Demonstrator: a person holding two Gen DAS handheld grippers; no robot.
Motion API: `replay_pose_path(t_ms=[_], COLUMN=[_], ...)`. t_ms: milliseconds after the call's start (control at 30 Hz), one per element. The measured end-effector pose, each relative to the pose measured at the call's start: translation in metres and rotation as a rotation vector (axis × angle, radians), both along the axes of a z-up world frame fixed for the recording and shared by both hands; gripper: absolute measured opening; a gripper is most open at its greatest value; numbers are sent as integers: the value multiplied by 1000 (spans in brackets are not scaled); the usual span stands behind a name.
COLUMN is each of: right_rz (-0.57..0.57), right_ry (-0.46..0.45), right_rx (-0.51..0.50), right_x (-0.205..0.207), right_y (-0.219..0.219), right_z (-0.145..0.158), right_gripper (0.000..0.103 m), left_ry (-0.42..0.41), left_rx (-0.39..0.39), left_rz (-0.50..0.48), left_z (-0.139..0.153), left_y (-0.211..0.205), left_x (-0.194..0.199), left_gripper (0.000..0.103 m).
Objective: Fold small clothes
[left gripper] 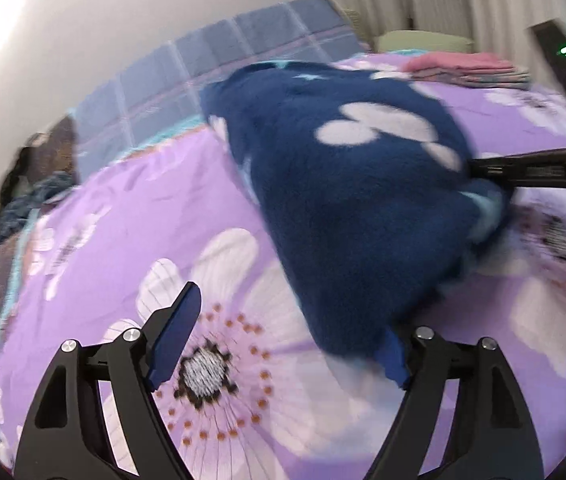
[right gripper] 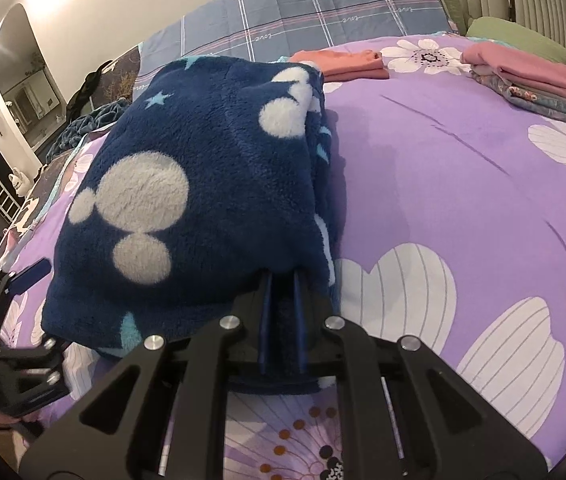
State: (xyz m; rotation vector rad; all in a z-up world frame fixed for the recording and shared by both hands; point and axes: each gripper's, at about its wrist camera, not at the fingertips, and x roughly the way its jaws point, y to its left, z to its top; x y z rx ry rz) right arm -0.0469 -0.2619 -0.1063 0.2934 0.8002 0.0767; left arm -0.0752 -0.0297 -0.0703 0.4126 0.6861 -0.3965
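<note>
The fleece (right gripper: 187, 184), dark blue with white blobs and small pale stars, lies folded on the purple flowered bedspread (right gripper: 443, 168), filling the centre left of the right wrist view and the upper centre of the left wrist view. The right gripper (right gripper: 282, 320) sits at the bottom centre of its own frame, its jaws pressed nearly together and pinching the near edge of the fleece. In the left wrist view it enters from the right edge and meets the fleece there.

The left gripper (left gripper: 283, 344) is at the bottom of its frame with jaws spread wide. Its right finger (left gripper: 397, 356) touches the lower corner of the fleece; its left finger (left gripper: 175, 340) stands over bare bedspread. That frame is blurred.

At the upper right, a stack (right gripper: 539, 76) of folded clothes with a pink piece on top lies well apart from the fleece. A folded salmon garment (right gripper: 343, 65) lies just behind it, and a blue plaid quilt (right gripper: 315, 8) covers the far bed.
</note>
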Motion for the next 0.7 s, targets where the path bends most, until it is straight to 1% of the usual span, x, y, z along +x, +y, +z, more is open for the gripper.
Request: replay_pose_path(t_ms=[33, 67, 100, 133, 167, 233, 267, 300, 333, 367, 400, 433, 467, 500, 533, 600, 700], right_rz=[-3, -4, -1, 3, 7, 8, 8, 9, 10, 10, 11, 13, 13, 15, 16, 17, 40], right_ry=[-1, -1, -2, -4, -6, -7, -6, -5, -5, -8, -10, -15, -16, -18, -18, -15, -2], right_rx=[-5, -10, -16, -21, -26, -17, -12, -11, -9, -8, -8, -7, -4, 5, 12, 23, 8], right_x=[0, -1, -1, -1, -1, -2, -1, -2, -1, -2, -2, -3, -4, -4, -4, -4, -2], right_y=[0, 3, 4, 4, 5, 4, 4, 5, 4, 4, 3, 3, 2, 0, -2, -4, -4], right_z=[0, 0, 0, 0, 0, -1, -1, 0, 0, 0, 0, -1, -2, -2, -3, -4, 1], right_gripper=[9, 9, 9, 9, 10, 10, 10, 10, 10, 10, 10, 10, 10, 10, 10, 10, 10], left_ry=[58, 94, 132, 145, 135, 70, 27, 10, 29, 67, 127, 172, 152, 126, 129, 176, 164], left_rx=[-66, -131, -243, -313, -362, -357, -334, -315, -312, -316, -310, -275, -228, -210, -221, -231, -181], left_rz=[-57, -90, -133, -155, -166, -168, -174, -180, -188, -196, -203, -200, -204, -217, -216, -197, -229], left_z=[11, 20, 35, 46, 60, 74, 78, 76, 70, 62, 48, 29, 8, -2, -4, 2, 2], left_y=[9, 15, 27, 34, 39, 35, 28, 19, 12, 6, -1, -10, -19, -22, -23, -22, -22], left_x=[-6, -9, -12, -13, -12, -8, -1, 8, 21, 34, 49, 61, 71, 75, 77, 80, 77], left_gripper=[67, 59, 54, 44, 37, 29, 28, 27, 27, 27, 27, 28, 29, 29, 29, 28, 28])
